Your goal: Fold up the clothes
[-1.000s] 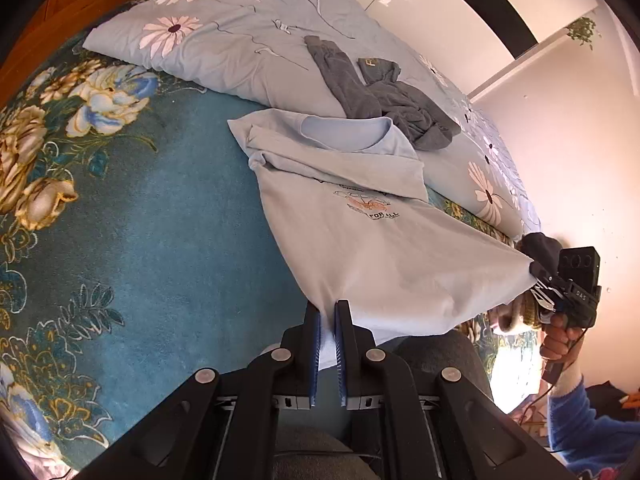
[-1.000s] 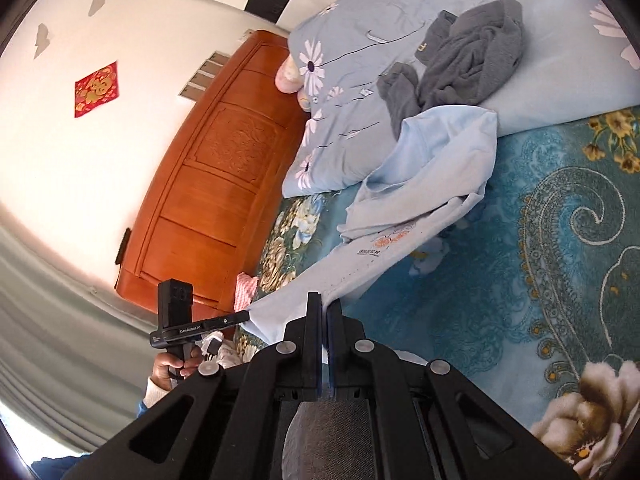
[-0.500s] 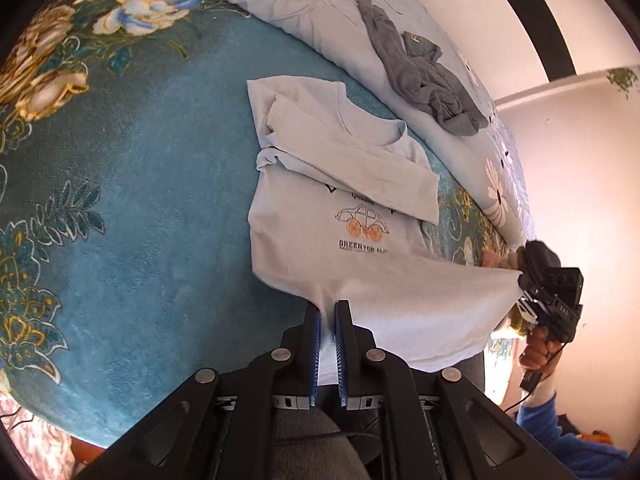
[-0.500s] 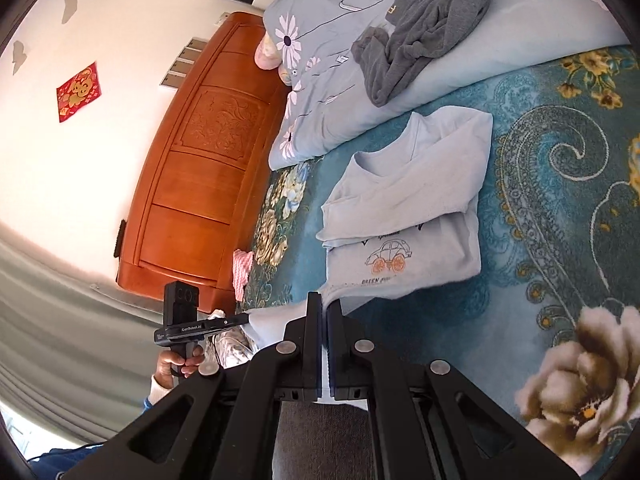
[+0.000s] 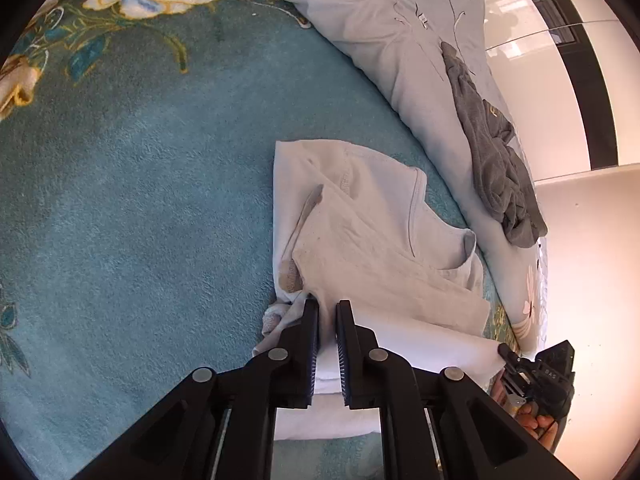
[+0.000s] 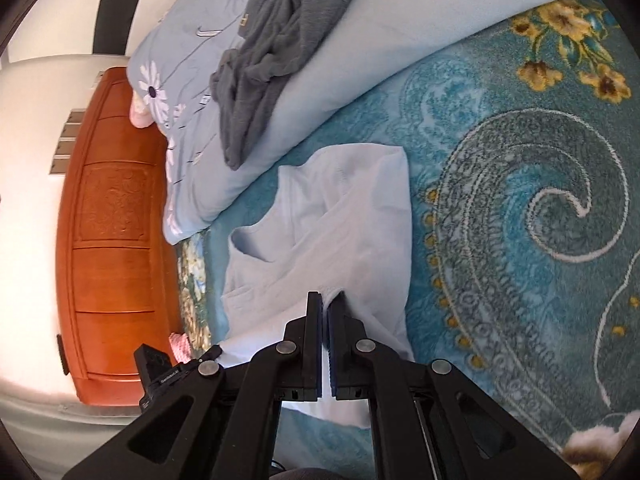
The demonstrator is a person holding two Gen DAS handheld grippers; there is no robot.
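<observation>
The pale blue shirt lies in the middle of both views on a teal blanket with a short, fuzzy pile and flower patterns; its neckline points toward the upper right in the left wrist view. The lower part is raised and brought over the chest, so the shirt is bent about in half. The left gripper pinches one corner of the hem between its ribbed pads, and the right gripper is pressed together on the other corner. The cloth looks thin, light and very soft, a knit cotton as it seems; it sags between the two holds and wrinkles easily, so it probably slides on itself but catches a little on the blanket. The hem corners are a good place to hold, because the edge stays straight there. Behind, a grey fleecy garment lies crumpled on a smooth light-blue duvet, beside an orange wooden headboard.
</observation>
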